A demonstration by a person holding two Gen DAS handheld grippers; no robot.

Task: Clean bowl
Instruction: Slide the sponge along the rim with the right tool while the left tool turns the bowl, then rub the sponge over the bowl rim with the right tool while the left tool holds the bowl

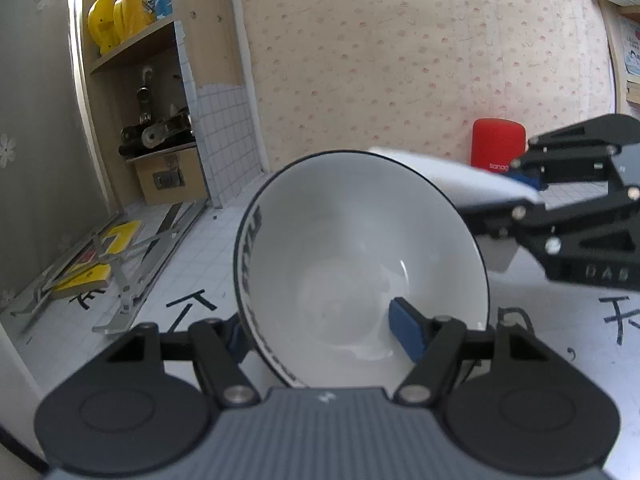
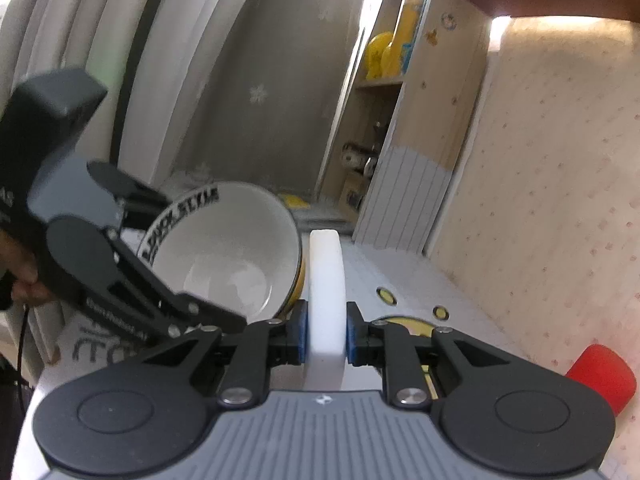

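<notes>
**Bowl gripped on edge, white block at its rim**

Bowl (image 1: 360,248): white inside, thin black rim, tipped on its side with the mouth facing the left wrist camera. Sits over the table (image 1: 200,248), in front of the pink-dotted wall; contact with the surface cannot be confirmed. Carries black block lettering round the outer wall; reads "STYLE" at the end, with the earlier letters too curved and blurred to read.

Left gripper (image 1: 322,332): clenched on the near wall of the bowl, one blue pad inside, the other outside.

Right gripper (image 2: 327,332): clenched tight on a white block (image 2: 326,280), which stands on edge between the blue pads. Places the block's far end just beside the bowl's rim on the right; touching or not cannot be told. Bears raised letters on its body, seemingly "DAS", blurred.

Red cylinder (image 1: 498,146): stands against the wall behind the right gripper, printed "sanag" in white, the rest hidden.

Table: covered in a white grid sheet, marked with large black handwritten strokes, unreadable.

Hand (image 2: 24,276): wraps the left gripper's handle at the frame edge.
</notes>
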